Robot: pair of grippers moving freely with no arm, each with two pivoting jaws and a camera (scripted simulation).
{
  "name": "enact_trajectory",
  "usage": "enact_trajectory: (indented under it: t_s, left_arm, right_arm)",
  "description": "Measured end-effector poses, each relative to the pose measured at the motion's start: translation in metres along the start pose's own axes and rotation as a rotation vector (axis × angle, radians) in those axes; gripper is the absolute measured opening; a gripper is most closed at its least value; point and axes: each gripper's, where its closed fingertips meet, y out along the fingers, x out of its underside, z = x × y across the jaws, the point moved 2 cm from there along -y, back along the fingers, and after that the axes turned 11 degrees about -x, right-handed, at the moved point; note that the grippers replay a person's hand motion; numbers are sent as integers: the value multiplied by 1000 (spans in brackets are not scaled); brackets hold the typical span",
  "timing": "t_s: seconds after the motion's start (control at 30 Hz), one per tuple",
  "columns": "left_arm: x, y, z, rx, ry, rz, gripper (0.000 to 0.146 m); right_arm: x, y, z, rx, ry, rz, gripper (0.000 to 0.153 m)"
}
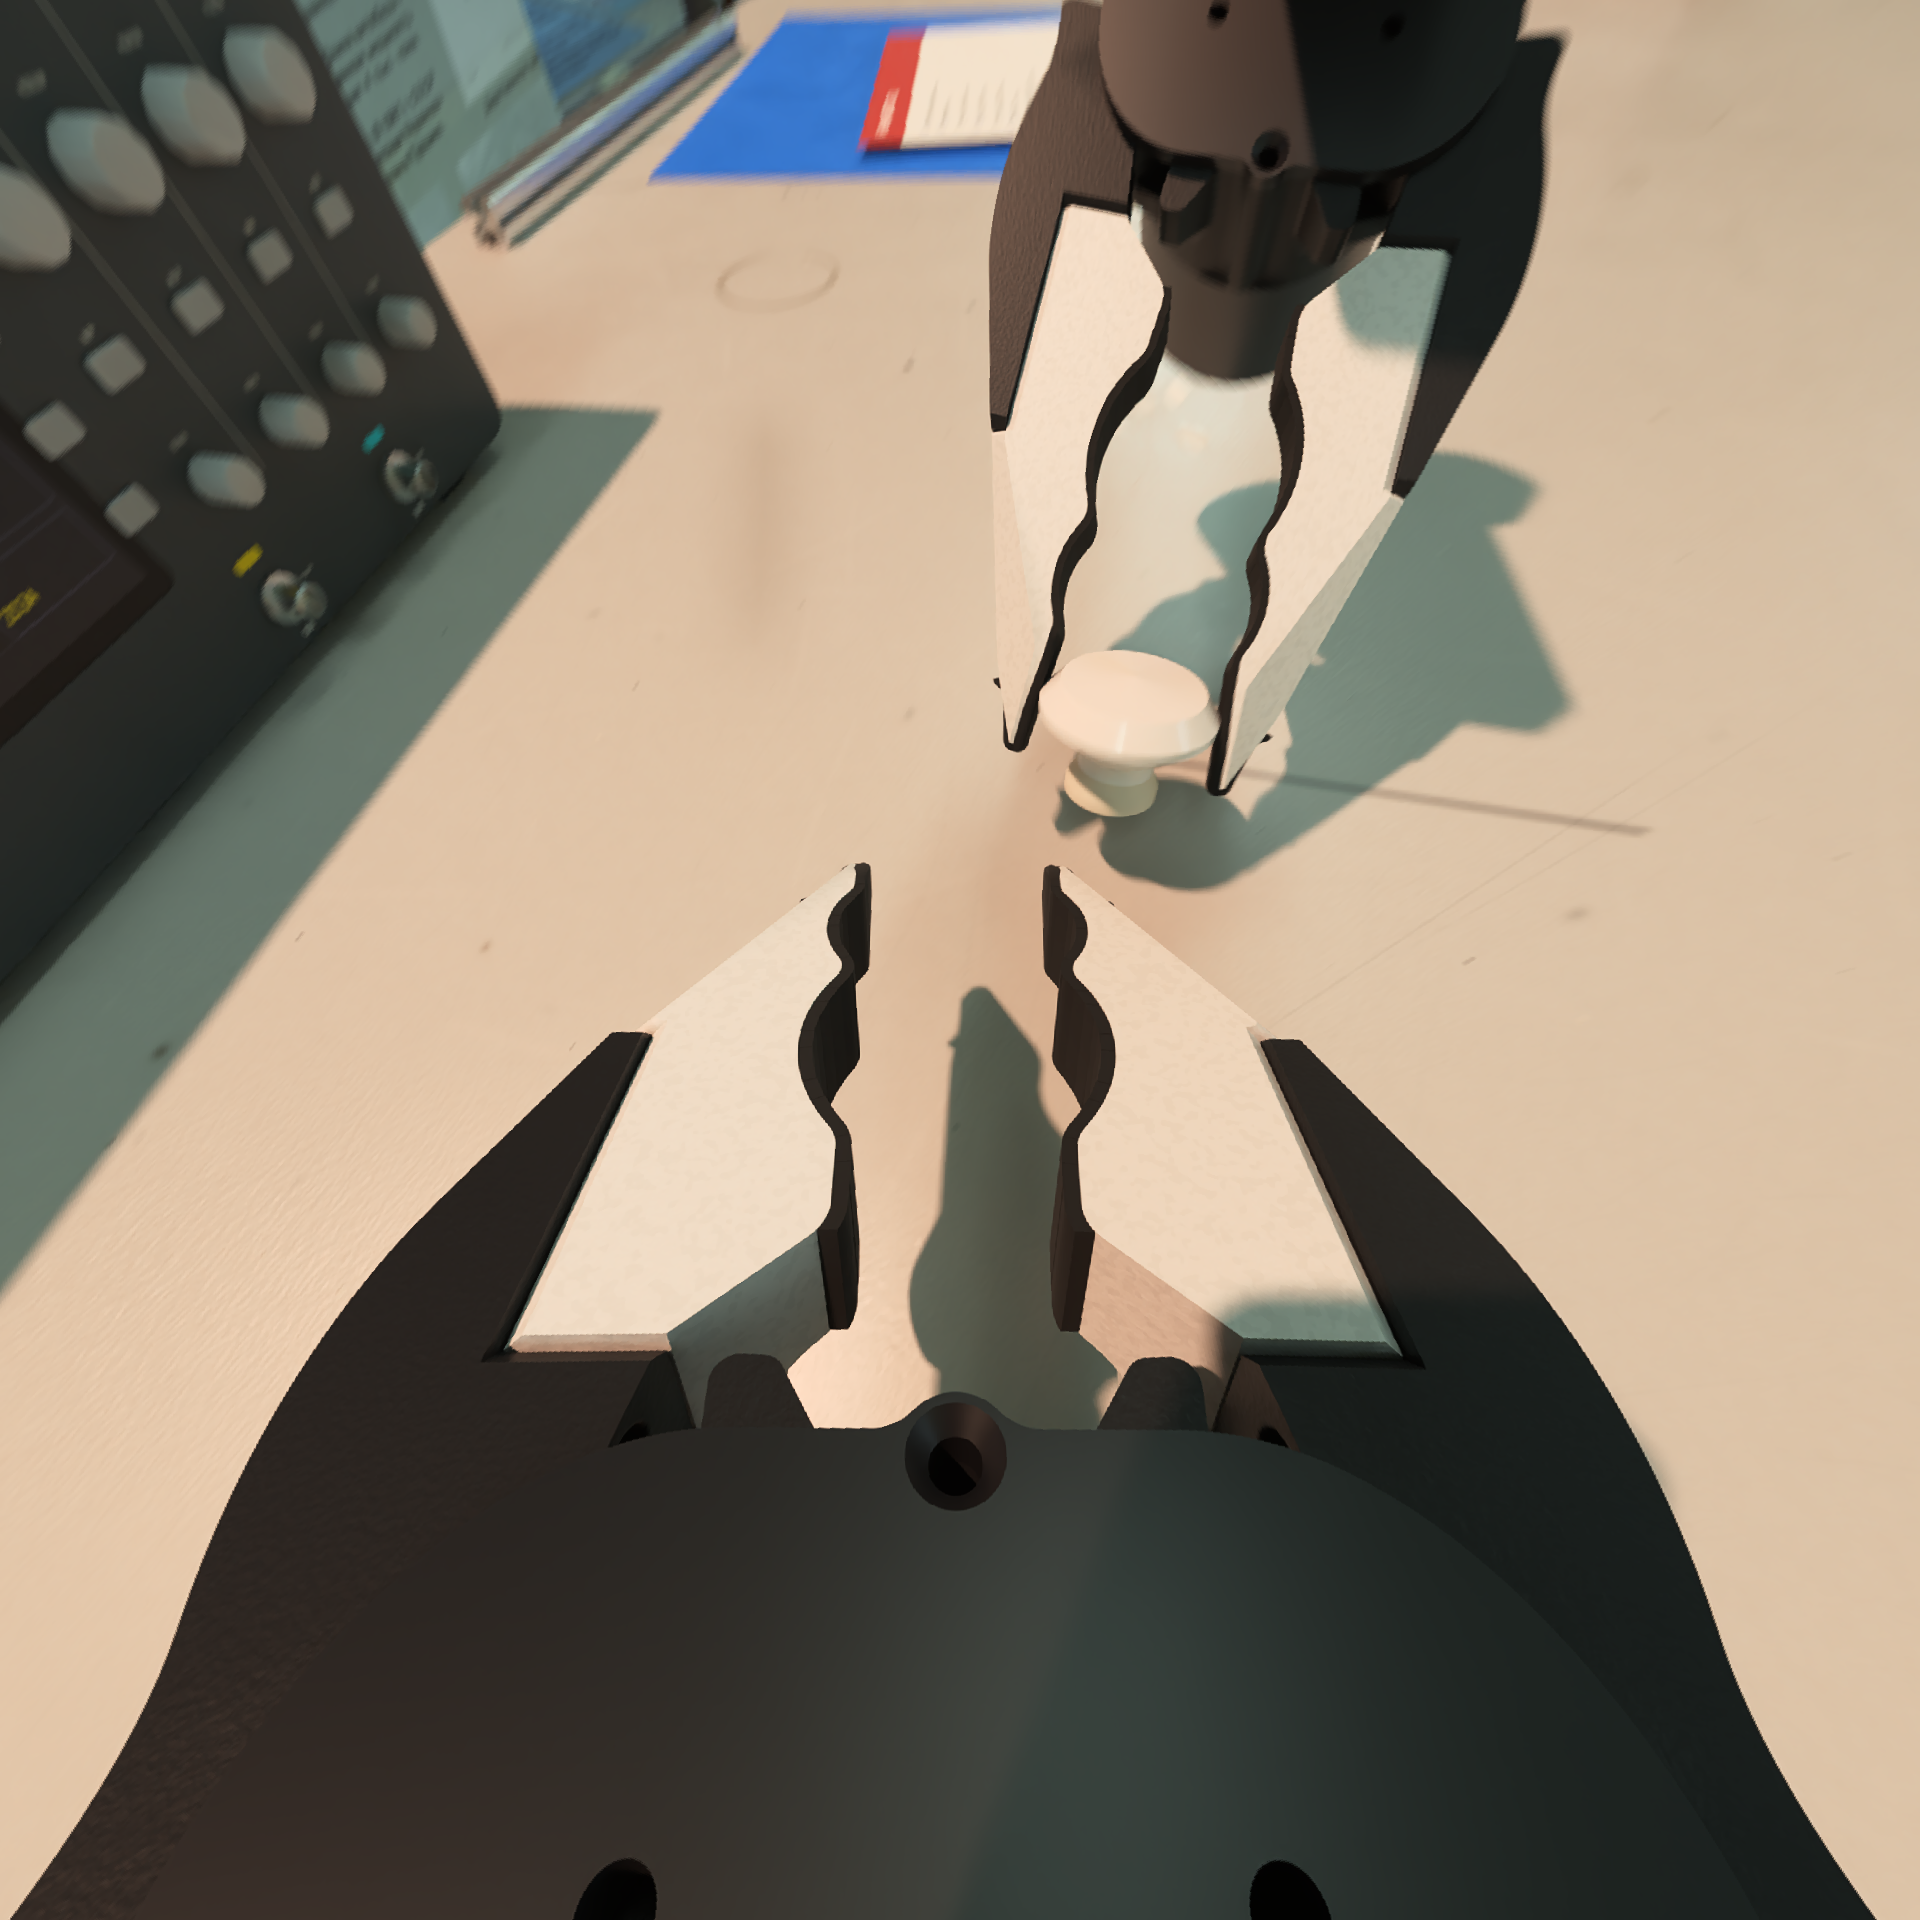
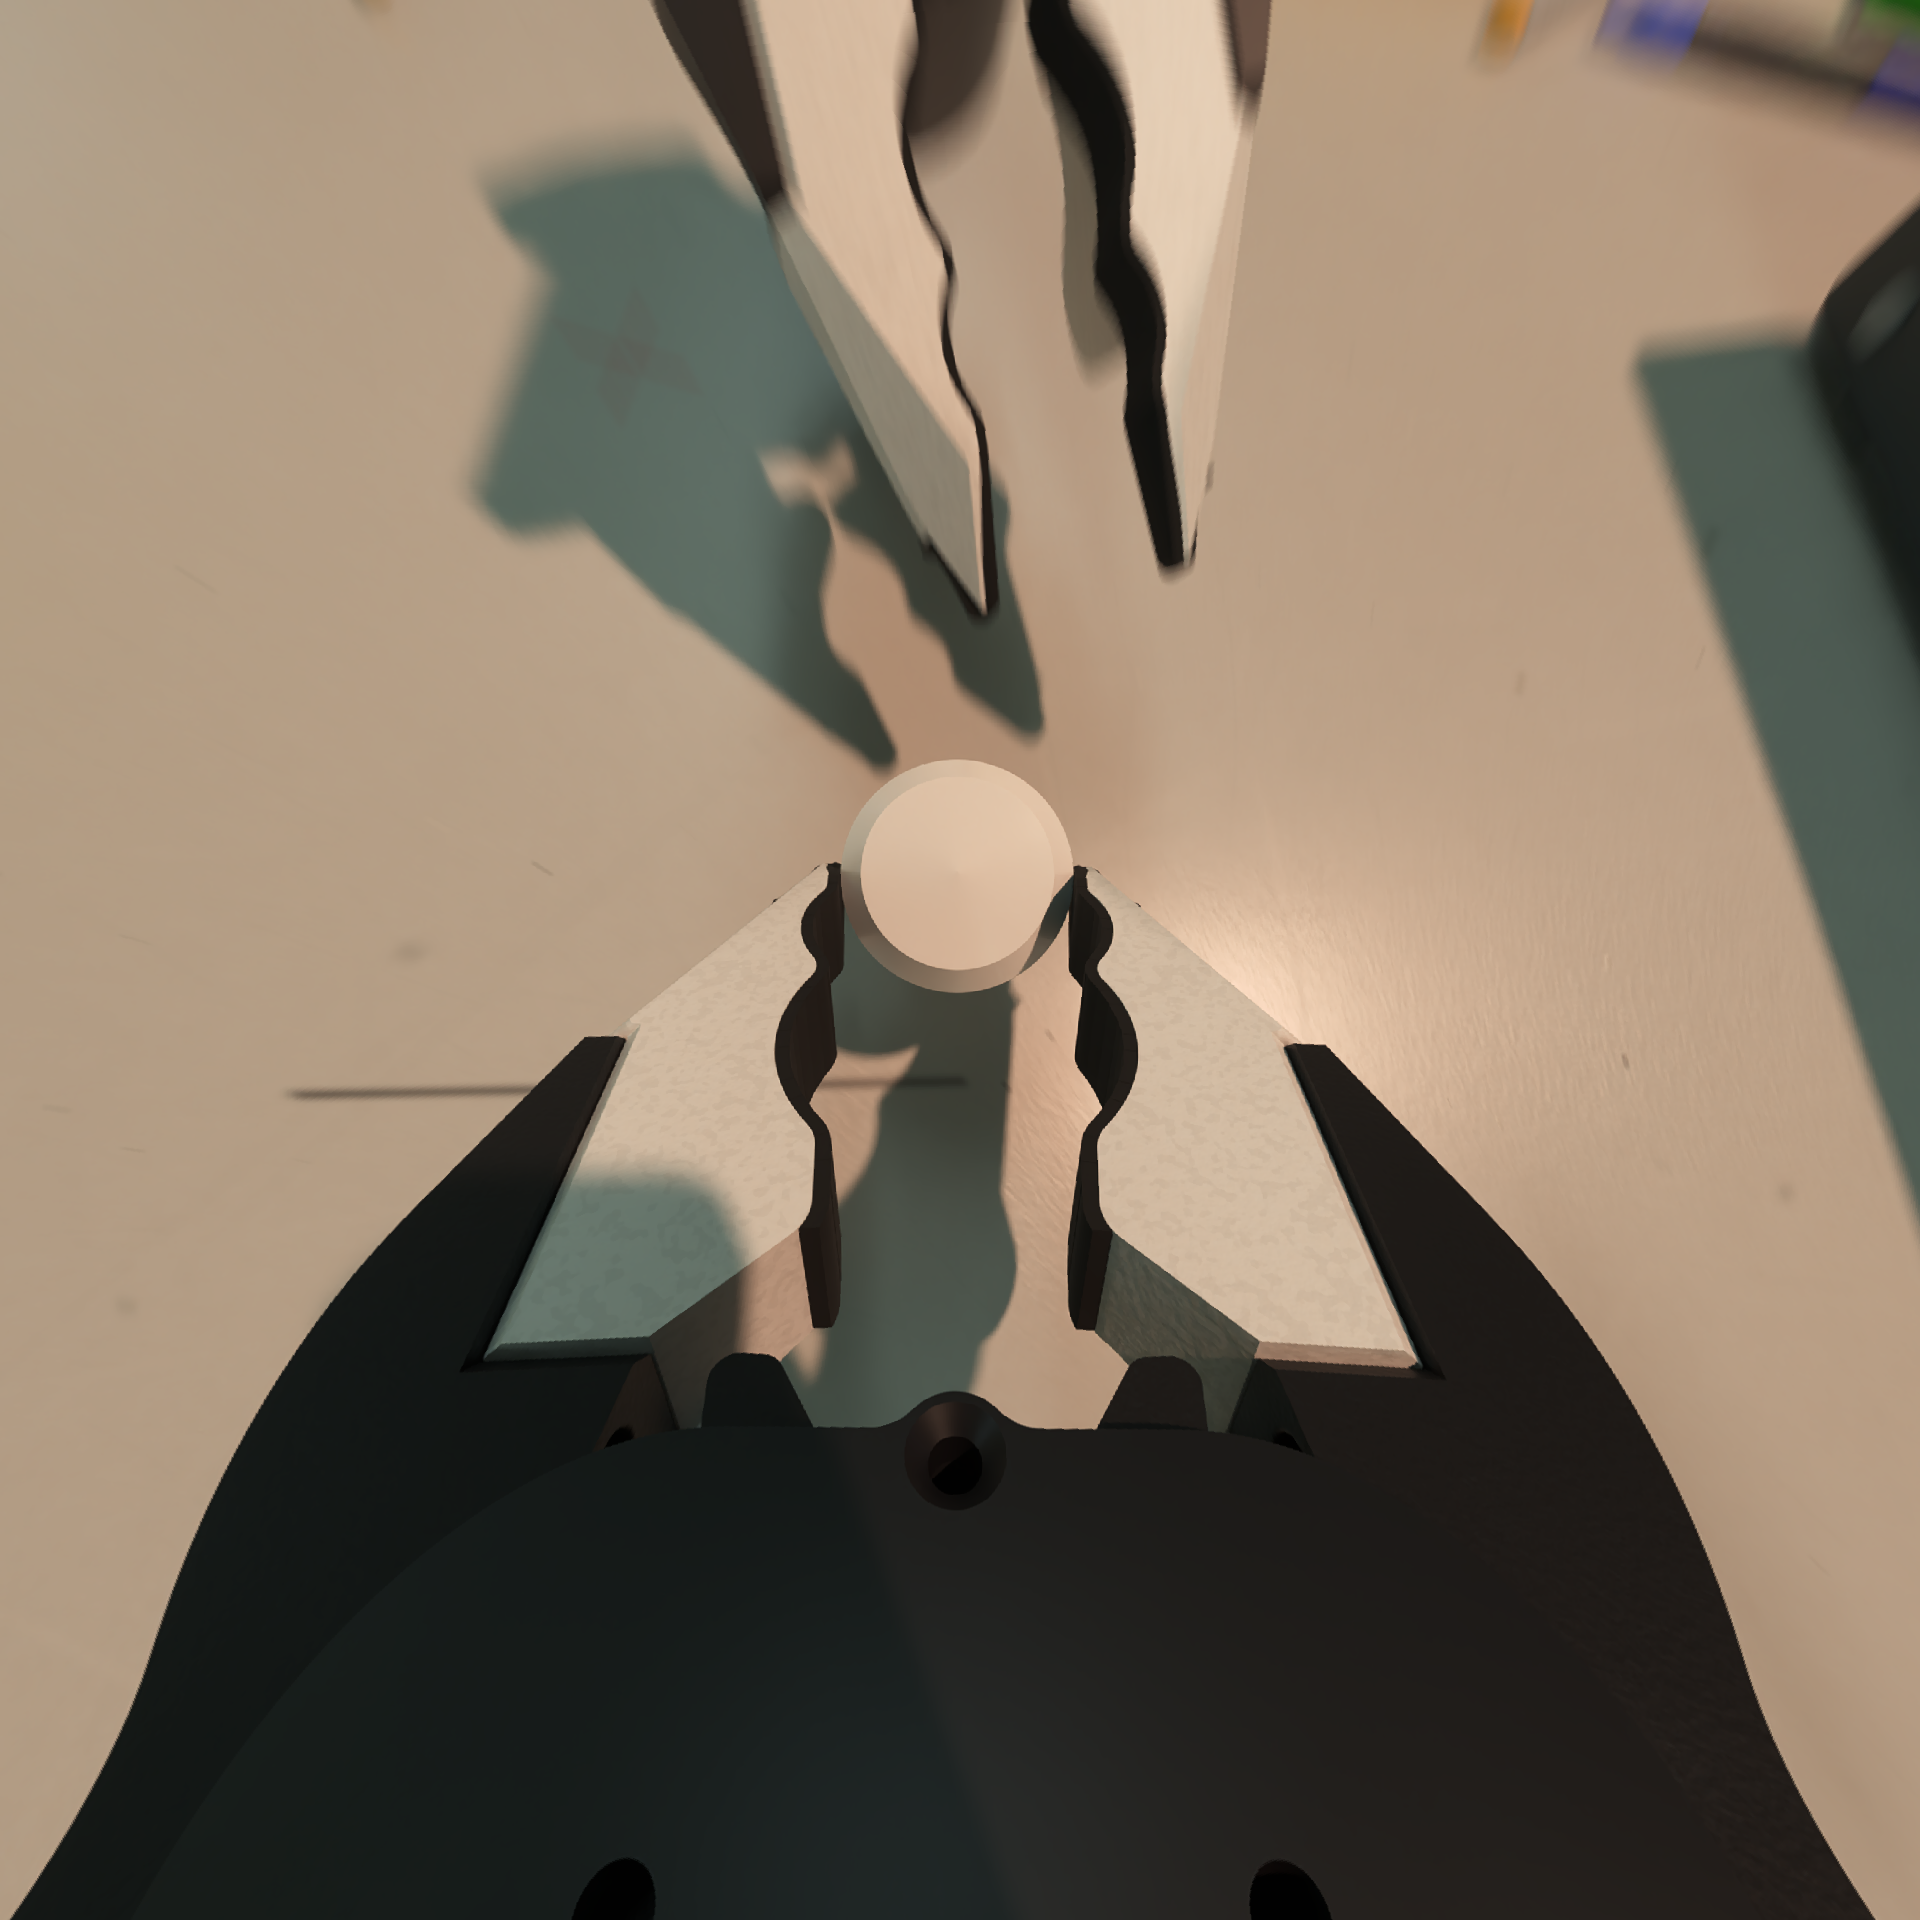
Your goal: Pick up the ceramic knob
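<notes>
Nearest in the left wrist view, the left gripper (image 1: pixel 956 868) hangs over bare bench (image 1: pixel 623 790) with its fingers (image 1: pixel 727 1122) apart and nothing between them. Just beyond its tips stands the knob (image 1: pixel 1127 717), cream, upright on its narrow foot, well away from any bench edge in sight. Around the knob's wide cap is the right gripper (image 2: pixel 956 873), pointing straight down; its fingers (image 2: pixel 707 1081) sit one on each side of the cap, at or almost at its rim, though I cannot tell whether they press it. Left of all this a dark panel (image 1: pixel 208 416) with pale buttons rests on the bench. Farther back lies a blue sheet (image 1: pixel 790 114) with a red and white booklet (image 1: pixel 956 94) on it.
</notes>
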Motion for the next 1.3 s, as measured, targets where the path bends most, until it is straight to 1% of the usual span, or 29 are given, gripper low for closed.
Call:
enact_trajectory:
  t_s: [0.03,0.07,0.1,0.2,0.27,0.33,0.4,0.47,0.6,0.7,0.8,0.97,1.07,1.13,1.23,1.3]
  left_arm:
    - [-6,-2,4,28,-14,33,34]
    - [-13,-3,7,53,-26,71,35]
    - [-22,-4,11,66,-29,109,36]
    - [-46,-5,21,51,12,196,38]
    - [-60,-4,28,31,17,238,40]
    - [-74,-3,35,15,18,287,41]
    - [-88,-3,42,-5,25,336,42]
    - [-104,-4,48,-28,38,394,42]
    - [-134,-11,60,-82,94,506,43]
    - [-147,-14,67,-128,160,563,45]
    - [-149,-13,72,-155,222,568,47]
    - [-152,-9,75,-181,265,573,47]
    - [-150,-9,76,-181,293,568,44]
    - [-142,-10,76,-132,298,548,43]
    - [-125,-10,79,14,309,521,43]
    - [-115,-10,81,95,310,499,43]
  right_arm:
    - [-10,-9,-8,-26,-16,136,43]
    - [-21,-21,-16,-74,3,287,43]
    - [-31,-35,-24,-142,65,449,43]
    - [-55,-86,-35,-370,343,951,43]
    - [-63,-115,-39,-503,488,1233,43]
    - [-66,-133,-40,-581,596,1412,43]
    - [-68,-143,-42,-627,633,1515,43]
    - [-71,-147,-46,-658,621,1539,43]
    - [-75,-145,-50,-690,603,1523,43]
    - [-75,-137,-51,-669,592,1476,43]
    - [-73,-132,-50,-637,569,1438,43]
    - [-71,-125,-51,-657,571,1408,43]
    - [-70,-120,-52,-657,562,1374,43]
    - [-66,-115,-52,-590,517,1284,43]
    - [-59,-104,-54,-450,397,1048,43]
    - [-54,-100,-58,-387,327,921,43]
